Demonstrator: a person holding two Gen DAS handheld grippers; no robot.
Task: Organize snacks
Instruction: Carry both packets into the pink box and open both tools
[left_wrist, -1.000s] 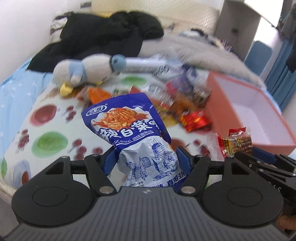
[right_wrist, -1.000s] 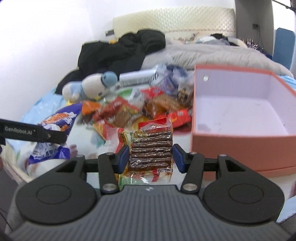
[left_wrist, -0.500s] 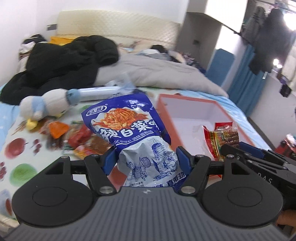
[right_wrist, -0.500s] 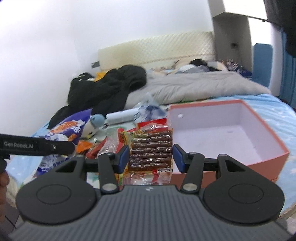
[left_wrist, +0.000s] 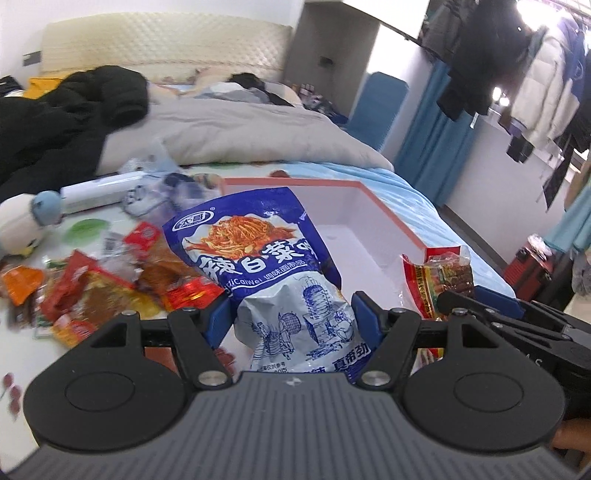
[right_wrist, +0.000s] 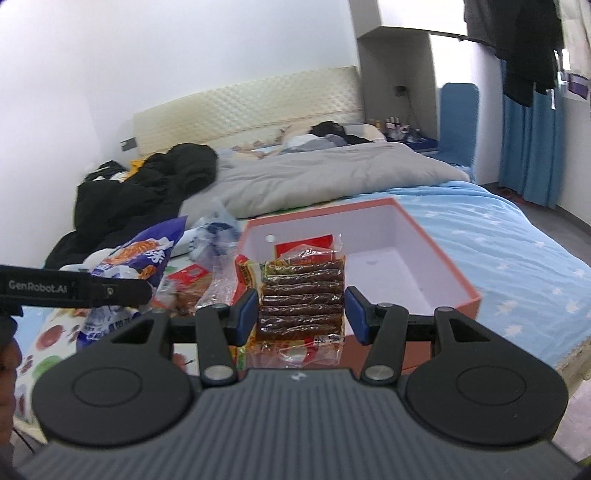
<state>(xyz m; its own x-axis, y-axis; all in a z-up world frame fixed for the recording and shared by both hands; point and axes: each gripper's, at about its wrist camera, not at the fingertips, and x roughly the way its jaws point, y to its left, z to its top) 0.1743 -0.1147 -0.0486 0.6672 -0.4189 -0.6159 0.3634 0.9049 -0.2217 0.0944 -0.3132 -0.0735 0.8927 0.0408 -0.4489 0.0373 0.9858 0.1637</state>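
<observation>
**Both claws loaded, held above the bed near the open box**

Left claw (left_wrist: 291, 317): clamped on a blue and white snack bag (left_wrist: 273, 273), its blue pads pressing the bag's lower half from both sides. The bag stands upright between the pads, top edge toward the box.

Right claw (right_wrist: 301, 312): clamped on a clear packet of dark brown sticks (right_wrist: 301, 295), pads against both side edges. The packet is upright, its red-printed top in front of the box's interior.

Box (right_wrist: 436, 254): orange outside, white inside, open-topped, resting on the bed's blue sheet (right_wrist: 517, 251). Nothing can be seen on the visible part of its floor.

Remaining snacks (left_wrist: 96, 284): a loose heap of red and orange packets lies on the spotted cloth (left_wrist: 85, 229) to the left of the box. A plush toy (left_wrist: 26, 221) and a white tube (left_wrist: 99, 192) lie beyond the heap.

Background: grey duvet (right_wrist: 332, 173) and black clothing (right_wrist: 147, 192) at the head of the bed.
</observation>
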